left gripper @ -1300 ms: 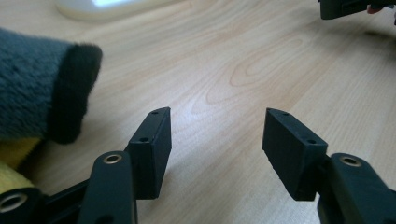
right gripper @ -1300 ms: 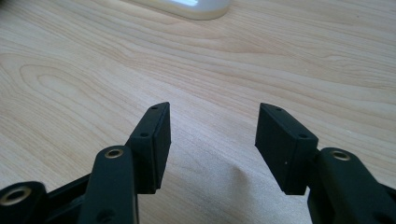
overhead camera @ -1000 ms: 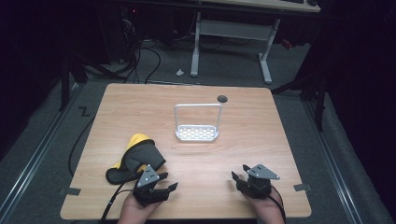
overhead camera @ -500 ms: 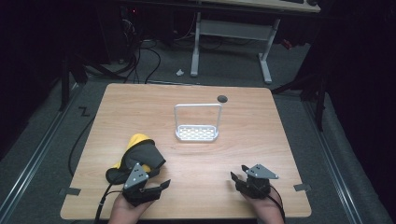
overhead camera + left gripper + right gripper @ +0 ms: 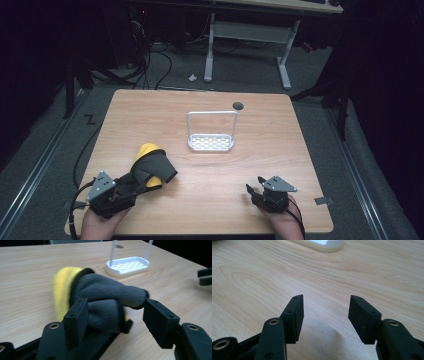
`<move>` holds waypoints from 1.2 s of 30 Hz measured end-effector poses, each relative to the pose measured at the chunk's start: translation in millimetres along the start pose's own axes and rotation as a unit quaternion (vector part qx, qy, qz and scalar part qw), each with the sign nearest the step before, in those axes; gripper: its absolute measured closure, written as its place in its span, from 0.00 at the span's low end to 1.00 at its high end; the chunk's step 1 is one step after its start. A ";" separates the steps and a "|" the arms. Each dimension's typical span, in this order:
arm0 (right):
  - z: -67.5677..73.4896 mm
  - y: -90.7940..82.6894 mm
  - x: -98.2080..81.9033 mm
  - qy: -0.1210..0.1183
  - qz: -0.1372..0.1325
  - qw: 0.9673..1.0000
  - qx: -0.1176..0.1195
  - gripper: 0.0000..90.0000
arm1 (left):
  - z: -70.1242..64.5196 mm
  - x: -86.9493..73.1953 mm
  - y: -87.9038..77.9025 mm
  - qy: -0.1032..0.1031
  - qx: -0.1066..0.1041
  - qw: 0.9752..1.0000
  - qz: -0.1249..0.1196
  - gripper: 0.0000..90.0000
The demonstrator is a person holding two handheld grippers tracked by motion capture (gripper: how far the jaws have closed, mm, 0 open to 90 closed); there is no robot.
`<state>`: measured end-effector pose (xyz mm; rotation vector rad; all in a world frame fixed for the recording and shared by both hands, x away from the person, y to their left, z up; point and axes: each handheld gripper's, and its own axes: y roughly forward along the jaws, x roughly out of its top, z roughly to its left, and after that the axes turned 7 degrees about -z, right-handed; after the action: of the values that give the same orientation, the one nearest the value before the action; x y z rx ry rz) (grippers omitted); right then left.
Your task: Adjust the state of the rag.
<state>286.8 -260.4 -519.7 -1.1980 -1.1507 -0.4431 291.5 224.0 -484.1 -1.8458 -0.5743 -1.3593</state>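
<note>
A grey and yellow glove (image 5: 152, 167) lies bunched on the wooden table (image 5: 150, 115) at the front left. My left gripper (image 5: 131, 187) sits just behind it near the table's front left corner. Its jaws have just been opening and stand wide. In the left gripper view the glove (image 5: 105, 297) reaches in between the left gripper (image 5: 116, 312), with a clear gap to the right pad. My right gripper (image 5: 254, 186) rests at the front right, and the right gripper (image 5: 325, 312) is open over bare wood.
A white perforated tray with a wire hoop handle (image 5: 211, 142) stands mid-table, seen also as the tray (image 5: 127, 265) and the tray's edge (image 5: 322, 243). A dark round hole (image 5: 238, 105) marks the far edge. The right gripper's jaws (image 5: 205, 276) show far off.
My left hand has drawn back to the left, toward the front left corner, so the glove now lies ahead of its jaws. The right hand has stayed put.
</note>
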 end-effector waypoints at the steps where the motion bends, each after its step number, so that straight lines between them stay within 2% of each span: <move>1: 0.0 0.0 0.0 0.000 0.000 1.000 0.000 0.52 | 4.6 -1.9 -0.9 -0.008 0.006 1.000 -0.001 0.41; 3: 0.8 0.4 -0.2 0.000 0.001 1.000 0.000 0.52 | 14.4 -7.6 -0.7 -0.013 0.029 0.999 0.010 0.39; 5: 1.4 1.1 -0.7 0.000 0.002 1.000 0.003 0.52 | 23.6 -14.4 1.1 -0.023 0.043 0.999 0.023 0.37; 6: 1.4 1.1 -0.7 0.000 0.002 1.000 0.003 0.52 | 26.8 -17.3 2.9 -0.029 0.046 0.998 0.027 0.37; 9: 2.6 1.7 -1.3 0.002 0.005 1.000 0.002 0.52 | 34.1 -24.7 9.9 -0.035 0.057 0.996 0.058 0.40; 11: 2.7 2.6 -1.8 0.000 0.006 1.000 0.004 0.52 | 35.0 -25.7 12.7 -0.033 0.060 0.996 0.064 0.48; 13: 3.4 3.3 -2.0 0.001 0.008 1.000 0.005 0.52 | 35.9 -24.7 14.4 -0.036 0.056 0.996 0.066 0.64; 16: 4.6 5.1 -2.8 -0.001 0.011 1.000 0.009 0.52 | 33.8 -21.0 13.5 -0.035 0.050 0.997 0.056 0.91; 17: 4.6 5.1 -2.8 -0.001 0.011 1.000 0.009 0.52 | 32.0 -19.5 12.9 -0.032 0.048 0.997 0.050 0.91; 19: 5.4 5.6 -3.0 -0.002 0.012 1.000 0.010 0.52 | 25.6 -15.2 11.6 -0.023 0.040 0.998 0.038 0.93; 23: 8.2 6.8 -2.0 -0.003 0.012 1.000 0.013 0.53 | 7.3 -10.0 15.9 -0.019 0.003 0.999 0.028 0.93; 25: 12.5 7.5 -0.1 -0.009 0.011 1.000 0.016 0.53 | -4.7 -8.8 22.2 -0.007 -0.012 0.999 0.031 0.93; 27: 14.0 7.9 0.5 -0.013 0.010 1.000 0.017 0.53 | -16.4 -8.7 30.8 -0.006 -0.032 0.999 0.031 0.94; 32: 23.4 9.0 3.7 -0.025 0.007 0.999 0.020 0.53 | -49.7 -9.5 61.2 0.016 -0.071 0.996 0.051 0.94; 36: 27.2 8.3 4.5 -0.034 0.006 0.999 0.023 0.53 | -74.5 -11.4 82.8 0.033 -0.097 0.992 0.070 0.94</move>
<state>282.8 -232.0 -521.8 -1.1879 -1.2045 -0.3677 303.4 115.6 -509.5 -1.9463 -0.2808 -1.4175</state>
